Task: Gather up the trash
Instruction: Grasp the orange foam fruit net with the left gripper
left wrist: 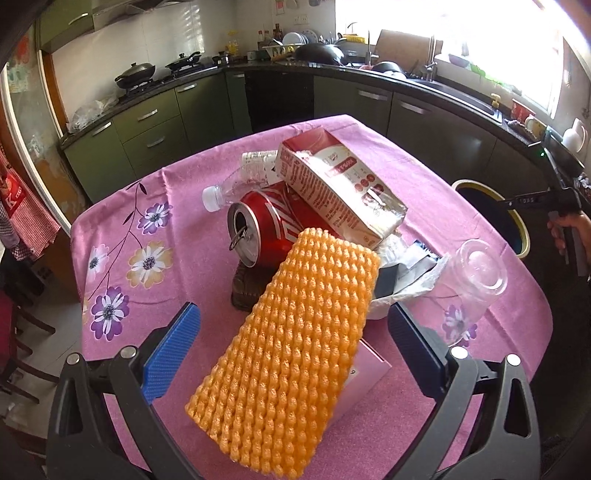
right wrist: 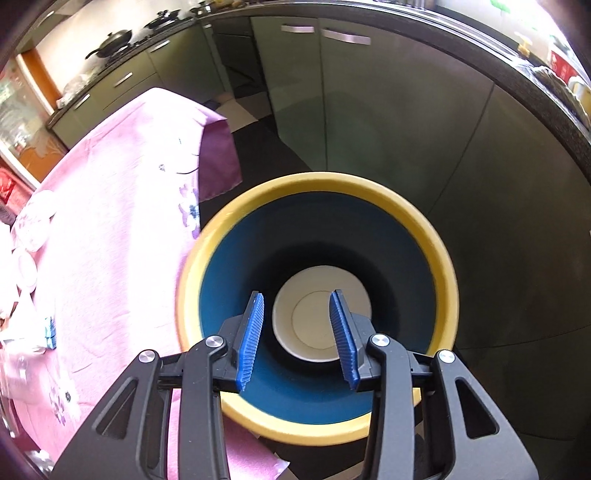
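Your right hand-held gripper [right wrist: 297, 332] hangs empty, jaws apart, above the bin [right wrist: 436, 236]; left hand-held gripper [left wrist: 293, 354], wide open around the orange foam net [left wrist: 291, 350], may topple the can [left wrist: 266, 225] behind it.

Left wrist view is looking steeply down across the tabletop [left wrist: 229, 369]; right wrist view is looking into the bin [right wrist: 317, 184]. Both are showing the bin and the tabletop.

Green cabinets [left wrist: 155, 122] under a dark counter [left wrist: 443, 83] wrap the kitchen, with a bright window [left wrist: 443, 22] behind.
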### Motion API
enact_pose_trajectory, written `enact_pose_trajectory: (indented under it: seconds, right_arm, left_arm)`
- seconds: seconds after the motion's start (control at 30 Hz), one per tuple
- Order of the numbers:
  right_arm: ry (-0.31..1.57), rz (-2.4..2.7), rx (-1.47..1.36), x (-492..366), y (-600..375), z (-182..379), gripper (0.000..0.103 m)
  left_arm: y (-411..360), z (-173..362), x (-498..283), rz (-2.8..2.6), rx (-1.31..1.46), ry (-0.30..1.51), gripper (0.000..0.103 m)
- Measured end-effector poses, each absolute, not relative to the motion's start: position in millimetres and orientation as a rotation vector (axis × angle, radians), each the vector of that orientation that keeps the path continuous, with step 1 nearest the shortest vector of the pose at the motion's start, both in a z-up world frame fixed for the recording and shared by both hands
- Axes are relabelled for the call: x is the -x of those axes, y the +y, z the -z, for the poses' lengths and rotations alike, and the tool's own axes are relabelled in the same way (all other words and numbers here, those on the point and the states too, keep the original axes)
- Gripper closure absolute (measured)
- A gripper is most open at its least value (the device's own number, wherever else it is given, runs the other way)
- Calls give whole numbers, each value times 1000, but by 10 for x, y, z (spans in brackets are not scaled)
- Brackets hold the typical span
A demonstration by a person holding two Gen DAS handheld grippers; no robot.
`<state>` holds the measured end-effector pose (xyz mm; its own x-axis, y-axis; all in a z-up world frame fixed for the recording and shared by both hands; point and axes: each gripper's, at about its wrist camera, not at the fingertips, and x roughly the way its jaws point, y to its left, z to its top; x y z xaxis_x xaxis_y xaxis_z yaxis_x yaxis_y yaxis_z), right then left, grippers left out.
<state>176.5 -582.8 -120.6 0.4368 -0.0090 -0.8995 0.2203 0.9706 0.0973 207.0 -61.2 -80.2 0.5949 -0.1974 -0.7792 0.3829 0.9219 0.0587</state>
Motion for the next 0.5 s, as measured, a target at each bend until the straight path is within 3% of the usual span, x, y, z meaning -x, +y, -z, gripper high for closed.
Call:
enact_pose_trajectory:
  seconds: [0.1, 0.17, 0.23, 0.47, 0.5]
  right_arm:
    - [1110, 129, -200, -1858, -5709, 1095, 65]
    - [1108, 119, -196, -1865, -5657, 1063, 64]
    - [1110, 109, -193, -1937, -5583, 1031, 63]
    - [1108, 91, -186, -1915, -5455, 987, 63]
    - [1107, 92, -185, -1909, -5445, 984, 63]
  left_arm:
    - [-567, 851, -2091, 362, -200, 892, 7]
    - [-545, 852, -2088, 371, -181, 890, 14]
    - [-525, 863, -2101, 372, -169, 903, 28]
    - [-469, 825, -2097, 382, -133, 909, 44]
    - [-460, 804, -2092, 387, -125, 902, 52]
